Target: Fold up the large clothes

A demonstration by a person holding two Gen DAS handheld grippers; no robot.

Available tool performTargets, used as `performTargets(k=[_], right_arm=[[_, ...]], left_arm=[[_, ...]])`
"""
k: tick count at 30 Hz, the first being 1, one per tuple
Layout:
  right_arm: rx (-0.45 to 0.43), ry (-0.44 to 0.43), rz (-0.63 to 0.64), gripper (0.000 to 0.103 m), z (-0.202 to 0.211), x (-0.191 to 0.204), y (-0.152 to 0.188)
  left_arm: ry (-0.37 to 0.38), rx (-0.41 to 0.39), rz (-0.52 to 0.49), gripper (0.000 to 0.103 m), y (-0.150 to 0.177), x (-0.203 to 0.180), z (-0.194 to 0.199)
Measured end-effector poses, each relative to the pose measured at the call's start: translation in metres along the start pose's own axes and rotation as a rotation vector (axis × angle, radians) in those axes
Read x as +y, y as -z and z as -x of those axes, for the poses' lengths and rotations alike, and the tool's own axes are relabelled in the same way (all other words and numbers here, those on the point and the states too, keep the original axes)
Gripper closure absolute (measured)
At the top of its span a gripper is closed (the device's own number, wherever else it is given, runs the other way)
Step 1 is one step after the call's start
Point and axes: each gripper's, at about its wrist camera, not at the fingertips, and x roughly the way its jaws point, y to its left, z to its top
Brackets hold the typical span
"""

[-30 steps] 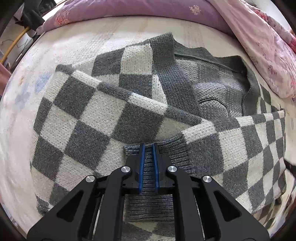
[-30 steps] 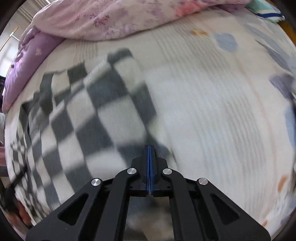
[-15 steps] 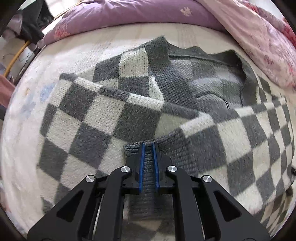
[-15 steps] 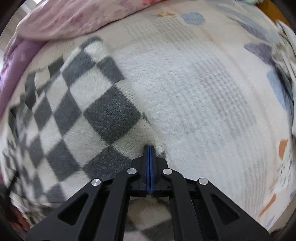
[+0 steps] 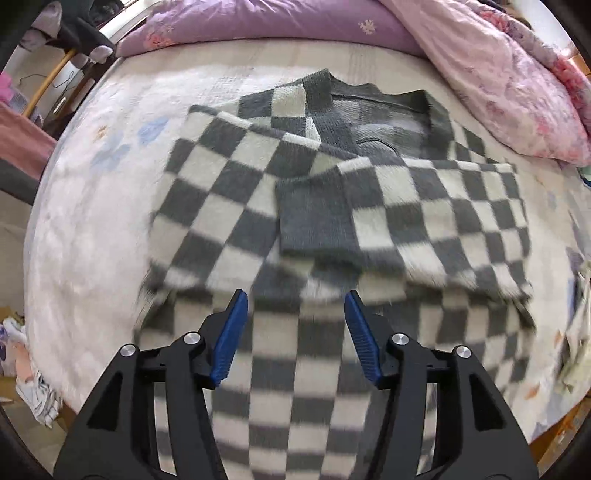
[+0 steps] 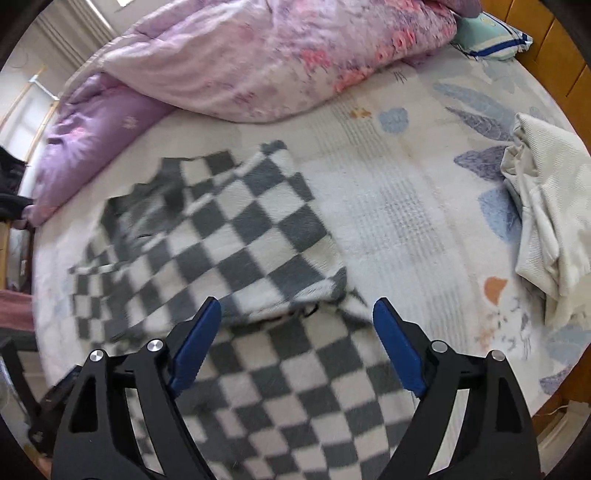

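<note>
Knitwear in a grey-and-cream check, a large sweater (image 5: pixel 229 206), lies spread on the bed (image 5: pixel 92 206), its sleeves folded across the body. One grey ribbed cuff (image 5: pixel 314 218) rests on the middle of the sweater, below the dark collar (image 5: pixel 369 96). Above the sweater's lower part the left gripper (image 5: pixel 295 332) hangs with its jaws opening, blue pads (image 5: pixel 231 336) apart and nothing pressed between them. Over the sweater's edge the right gripper (image 6: pixel 297 339) is likewise opening, gripping nothing. Beyond the collar lie a purple pillow (image 5: pixel 258 22) and a pink floral quilt (image 6: pixel 277 51). Well to the right of the sweater sits a crumpled cream cloth (image 6: pixel 550 214).
</note>
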Motion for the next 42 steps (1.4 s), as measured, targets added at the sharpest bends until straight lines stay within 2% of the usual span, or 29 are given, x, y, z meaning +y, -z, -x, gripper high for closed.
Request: performTargets(k=[3,6,9,12,16,21,26,31,37,42], right_arm=[[-0.010,0.013,0.022,0.020,0.029,0.016,0.011],[-0.011,-0.016,0.016,0.020,0.057,0.025,0.020],[-0.012,-0.019,0.005,0.019,0.085,0.032,0.035],[-0.018,-0.007,0.006,0.019,0.109,0.041,0.051],[-0.055,-0.007,-0.010,0.015,0.140,0.051,0.074],[-0.103,0.005,-0.083,0.014,0.174,0.057,0.102],[-0.114,-0.002,-0.135,0.012,0.195,0.065,0.129],[-0.096,-0.016,-0.146,0.012,0.207,0.070,0.144],[-0.082,-0.048,-0.139,0.012,0.210,0.073,0.142],[-0.073,-0.097,-0.098,0.012,0.206,0.069,0.118]], left_arm=[[-0.008,0.002,0.004,0.047,0.020,0.005,0.035],[0.007,0.014,0.025,0.047,0.041,0.013,0.071],[0.013,-0.012,0.030,0.047,0.057,0.020,0.109],[0.057,-0.034,0.034,0.047,0.070,0.029,0.148],[0.072,-0.089,-0.011,0.047,0.080,0.038,0.187],[0.110,-0.142,-0.057,0.047,0.089,0.060,0.223],[0.100,-0.162,-0.132,0.042,0.097,0.081,0.243],[0.135,-0.159,-0.101,0.042,0.100,0.105,0.257],[0.107,-0.168,-0.054,0.038,0.102,0.122,0.269],[0.063,-0.189,-0.025,0.035,0.096,0.120,0.280]])
